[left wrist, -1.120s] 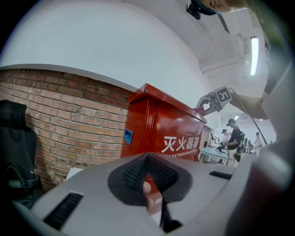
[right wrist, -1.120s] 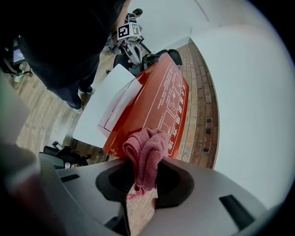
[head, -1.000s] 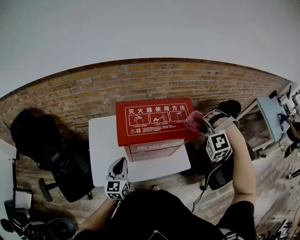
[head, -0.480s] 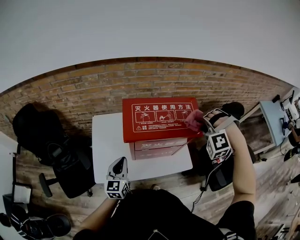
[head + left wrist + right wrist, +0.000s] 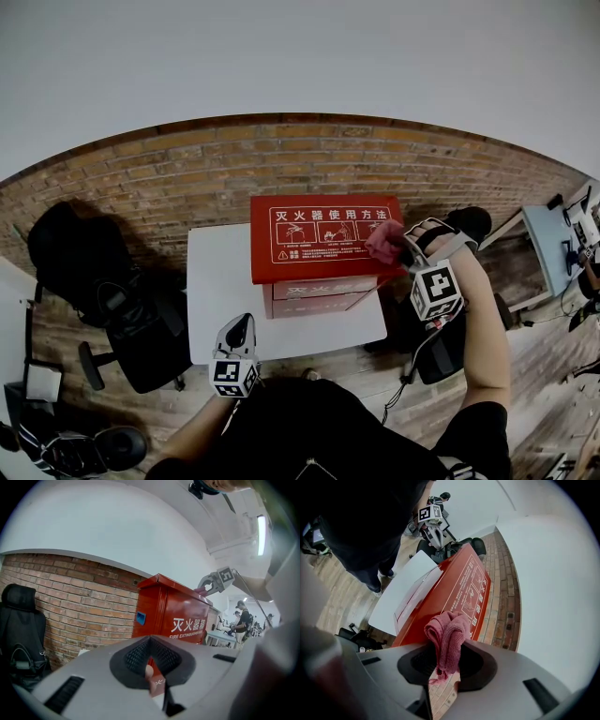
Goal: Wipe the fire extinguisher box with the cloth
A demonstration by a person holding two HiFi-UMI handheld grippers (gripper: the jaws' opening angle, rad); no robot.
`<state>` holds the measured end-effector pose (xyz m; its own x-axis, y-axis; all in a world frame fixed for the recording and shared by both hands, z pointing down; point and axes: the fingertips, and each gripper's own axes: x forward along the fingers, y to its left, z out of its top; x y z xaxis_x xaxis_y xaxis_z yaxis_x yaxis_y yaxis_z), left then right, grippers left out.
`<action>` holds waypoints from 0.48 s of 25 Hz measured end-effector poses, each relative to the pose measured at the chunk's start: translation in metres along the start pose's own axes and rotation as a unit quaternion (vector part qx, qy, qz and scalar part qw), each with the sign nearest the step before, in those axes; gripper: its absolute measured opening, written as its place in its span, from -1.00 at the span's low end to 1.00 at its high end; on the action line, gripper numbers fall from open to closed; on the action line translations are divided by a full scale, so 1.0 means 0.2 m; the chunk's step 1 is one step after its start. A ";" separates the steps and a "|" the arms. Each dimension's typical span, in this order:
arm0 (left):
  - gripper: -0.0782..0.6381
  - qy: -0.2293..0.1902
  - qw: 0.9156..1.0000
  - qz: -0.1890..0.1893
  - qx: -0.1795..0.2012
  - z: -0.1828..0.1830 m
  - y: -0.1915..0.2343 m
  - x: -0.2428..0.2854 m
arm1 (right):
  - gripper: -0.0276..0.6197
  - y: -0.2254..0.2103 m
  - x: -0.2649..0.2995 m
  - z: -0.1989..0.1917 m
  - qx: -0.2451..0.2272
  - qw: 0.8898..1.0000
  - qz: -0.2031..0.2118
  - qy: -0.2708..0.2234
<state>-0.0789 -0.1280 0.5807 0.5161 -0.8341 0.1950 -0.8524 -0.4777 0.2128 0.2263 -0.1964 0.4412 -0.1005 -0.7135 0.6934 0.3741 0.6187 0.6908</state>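
Note:
The red fire extinguisher box [image 5: 323, 239] stands on a white table [image 5: 220, 291] against a brick wall, with white instruction print on its top. My right gripper [image 5: 392, 246] is shut on a bunched pink cloth [image 5: 382, 240], which rests at the right edge of the box's top. In the right gripper view the cloth [image 5: 447, 637] sticks up between the jaws of that gripper [image 5: 445, 665], above the red box [image 5: 459, 592]. My left gripper [image 5: 240, 326] is shut and holds nothing, in front of the table. In the left gripper view this gripper [image 5: 151, 662] faces the box [image 5: 173, 616].
A black office chair [image 5: 103, 291] stands left of the table. The brick wall [image 5: 187, 183] runs behind the box. Another dark chair [image 5: 469, 220] and a desk [image 5: 553, 234] are at the right. People [image 5: 243, 618] stand far off.
The head view has shifted, so the box sits further right in the frame. The cloth now lies slightly further in over the box's right top edge. The left gripper has stayed put.

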 end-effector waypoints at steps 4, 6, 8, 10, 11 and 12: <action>-0.73 0.002 1.000 0.004 -0.001 0.00 0.02 -0.01 | -0.58 -0.02 0.01 0.04 -0.001 1.000 -0.003 -0.010; -0.73 0.002 1.000 0.005 -0.001 0.00 0.02 -0.02 | -0.58 -0.03 0.01 0.06 -0.001 1.000 -0.006 -0.016; -0.73 0.001 1.000 0.007 -0.002 0.00 0.03 -0.03 | -0.58 -0.04 0.01 0.08 -0.002 1.000 -0.007 -0.021; -0.73 0.002 1.000 0.009 -0.003 -0.01 0.03 -0.04 | -0.58 -0.05 0.02 0.11 -0.002 1.000 -0.009 -0.026; -0.73 0.002 1.000 0.011 -0.003 -0.01 0.04 -0.04 | -0.58 -0.06 0.02 0.12 -0.003 1.000 -0.011 -0.028; -0.73 0.002 1.000 0.012 -0.003 -0.01 0.05 -0.05 | -0.58 -0.07 0.02 0.14 -0.004 0.999 -0.012 -0.031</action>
<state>-0.0916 -0.1237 0.5818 0.4958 -0.8443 0.2034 -0.8639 -0.4557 0.2143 0.1954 -0.1989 0.4398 -0.1655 -0.7064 0.6882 0.3786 0.5988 0.7058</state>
